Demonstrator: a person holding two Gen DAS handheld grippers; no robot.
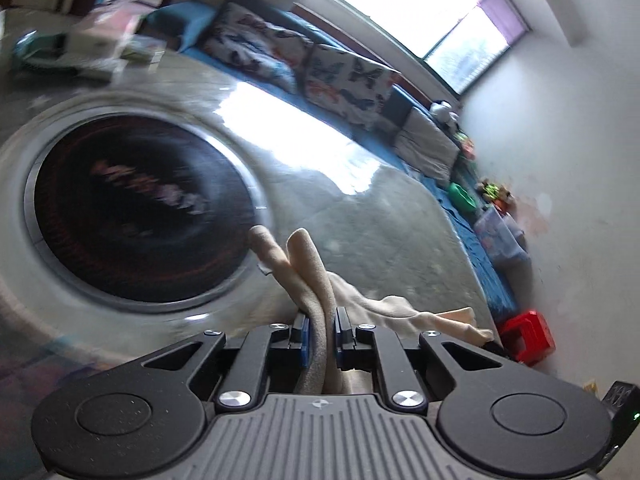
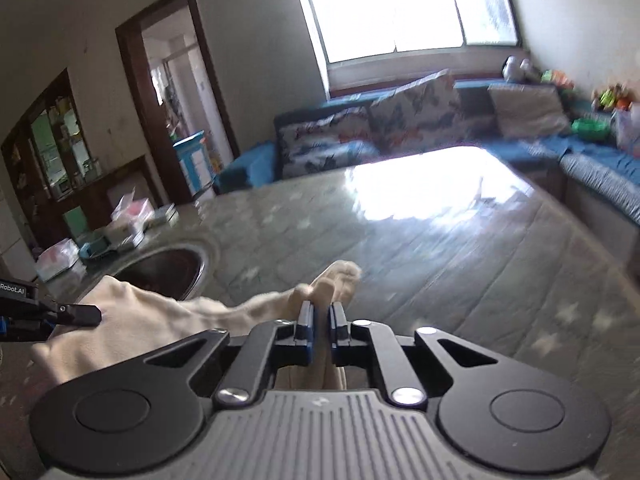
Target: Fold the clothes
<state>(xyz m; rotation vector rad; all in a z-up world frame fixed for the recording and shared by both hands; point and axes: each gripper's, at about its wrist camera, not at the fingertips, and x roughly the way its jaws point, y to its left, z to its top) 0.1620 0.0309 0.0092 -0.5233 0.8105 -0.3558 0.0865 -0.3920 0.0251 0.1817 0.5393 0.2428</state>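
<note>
Currently your left gripper [image 1: 322,336] and right gripper [image 2: 322,330] are each clamped on bunched edges of the cream fleece garment [image 2: 152,320], which spans between them above the grey-green glossy bench [image 2: 440,248], near its round dark inset [image 1: 140,208].

One legible marking found. In the right wrist view, the words "Robot.AI" appear in white letters on the black body of the left gripper [image 2: 40,316], at the left edge of the frame. The dark round inset [image 1: 140,208] in the table carries a pale patterned mark in the left wrist view; motion blur makes it unreadable. A small emblem sits on the grey ribbed housing of each gripper, too small to make out. No numbers or signs can be read elsewhere.
</note>
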